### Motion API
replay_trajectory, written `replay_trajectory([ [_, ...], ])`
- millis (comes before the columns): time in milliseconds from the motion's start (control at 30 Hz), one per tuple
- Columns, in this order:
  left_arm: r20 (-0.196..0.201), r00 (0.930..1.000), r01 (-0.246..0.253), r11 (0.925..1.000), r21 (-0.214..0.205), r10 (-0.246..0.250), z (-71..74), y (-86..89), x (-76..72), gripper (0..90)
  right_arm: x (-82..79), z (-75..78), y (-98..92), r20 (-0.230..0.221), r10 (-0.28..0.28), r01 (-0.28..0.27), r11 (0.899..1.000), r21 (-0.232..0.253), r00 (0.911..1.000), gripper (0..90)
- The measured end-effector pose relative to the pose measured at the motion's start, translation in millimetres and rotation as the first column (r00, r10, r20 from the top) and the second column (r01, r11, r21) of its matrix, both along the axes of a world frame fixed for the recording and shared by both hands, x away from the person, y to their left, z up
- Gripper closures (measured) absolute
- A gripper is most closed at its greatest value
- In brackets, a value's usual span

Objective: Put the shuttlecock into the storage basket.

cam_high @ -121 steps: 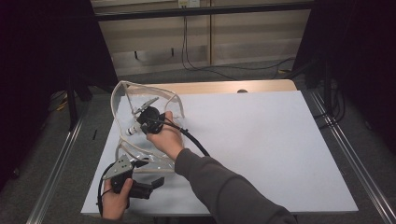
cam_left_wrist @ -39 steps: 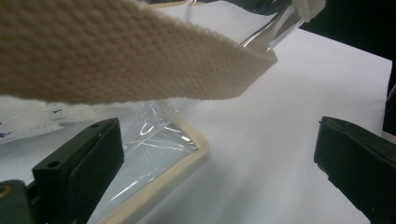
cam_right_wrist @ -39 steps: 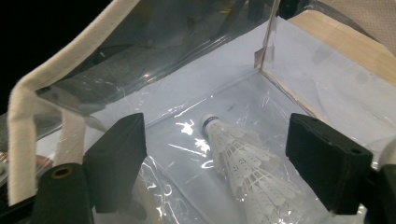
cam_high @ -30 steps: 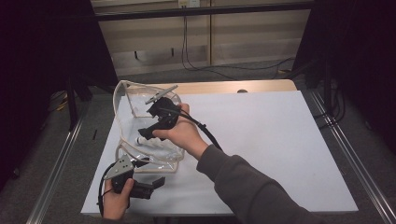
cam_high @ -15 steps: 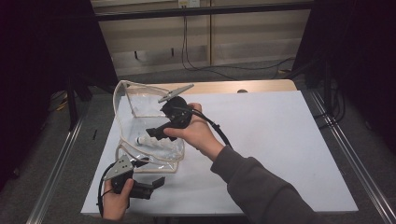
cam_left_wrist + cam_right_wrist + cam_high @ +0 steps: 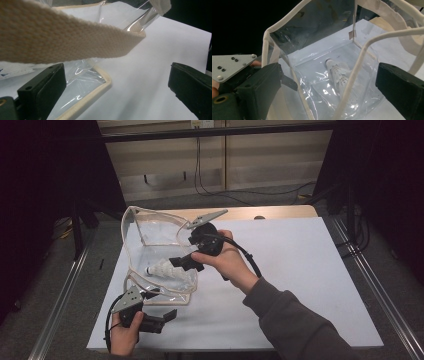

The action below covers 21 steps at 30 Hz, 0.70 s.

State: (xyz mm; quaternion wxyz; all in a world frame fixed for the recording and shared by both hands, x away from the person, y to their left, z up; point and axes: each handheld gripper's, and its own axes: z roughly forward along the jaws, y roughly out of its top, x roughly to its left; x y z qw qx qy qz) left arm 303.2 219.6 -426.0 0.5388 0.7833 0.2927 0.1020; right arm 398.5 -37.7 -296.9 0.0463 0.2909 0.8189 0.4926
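My right gripper (image 6: 176, 261) has just been opening its jaws, nothing between them; the white feathered shuttlecock (image 6: 338, 72) lies in the clear plastic bag (image 6: 150, 235), centre-left, light and crushable. My left gripper (image 6: 167, 314), lower left, stands spread beside the bag's cream strap (image 6: 75, 37): take the floppy bag there.

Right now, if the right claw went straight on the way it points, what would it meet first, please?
Probably the cream-trimmed rim of the clear bag, which crosses between the right claw's open jaws; beyond it lies the shuttlecock inside.
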Motion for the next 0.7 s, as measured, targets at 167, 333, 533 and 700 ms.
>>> replay_trajectory([
  [167,-0.003,1.0,-0.002,1.0,-0.003,0.002,-0.2,-0.7,0.0,1.5,-0.9,-2.8,-15.2,0.001,-0.008,0.008,1.0,0.008,1.0,4.8],
  [333,-0.001,1.0,-0.004,1.0,-0.003,0.004,-0.1,-0.6,-0.1,1.5,-2.3,-7.8,-30.7,0.013,-0.007,0.007,1.0,0.014,0.9999,3.7],
  [533,0.001,1.0,-0.003,1.0,0.001,0.003,-0.2,0.4,-0.3,1.5,-5.2,-14.5,-47.7,0.019,-0.017,0.016,1.0,0.016,0.9997,3.3],
  [700,-0.003,1.0,-0.006,1.0,0.002,0.006,-0.4,0.8,-1.0,1.5,-7.0,-19.5,-59.1,0.021,-0.025,0.025,0.999,0.024,0.9995,3.3],
])
